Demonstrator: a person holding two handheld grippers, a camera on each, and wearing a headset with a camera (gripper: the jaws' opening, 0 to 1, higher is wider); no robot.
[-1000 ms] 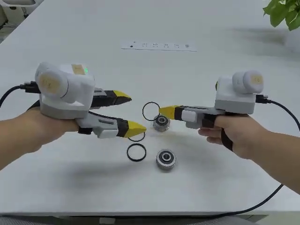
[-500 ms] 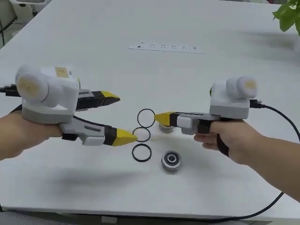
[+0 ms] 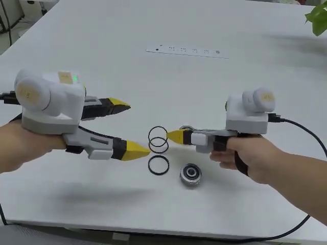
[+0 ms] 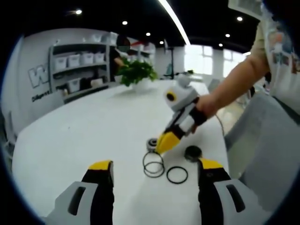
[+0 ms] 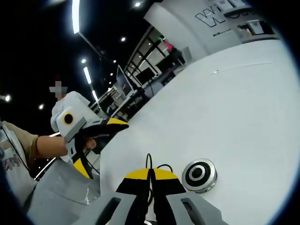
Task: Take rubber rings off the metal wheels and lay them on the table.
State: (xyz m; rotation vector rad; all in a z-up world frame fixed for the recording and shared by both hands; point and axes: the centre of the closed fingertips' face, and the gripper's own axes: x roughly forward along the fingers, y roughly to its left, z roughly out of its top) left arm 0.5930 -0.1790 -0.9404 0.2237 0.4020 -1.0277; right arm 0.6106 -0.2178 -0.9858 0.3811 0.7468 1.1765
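Rubber, thin and black, the ring (image 3: 158, 133) looks light and floppy, best pinched across its band, as the clenched right hand-held gripper (image 3: 173, 136) has it at its tips. 2 more rings (image 3: 158, 165) lie on the worktop (image 3: 230, 66) just off those tips; the left hand-held gripper (image 3: 127, 127) is released, and the metal wheel (image 3: 190, 173) beside the right one looks heavy.
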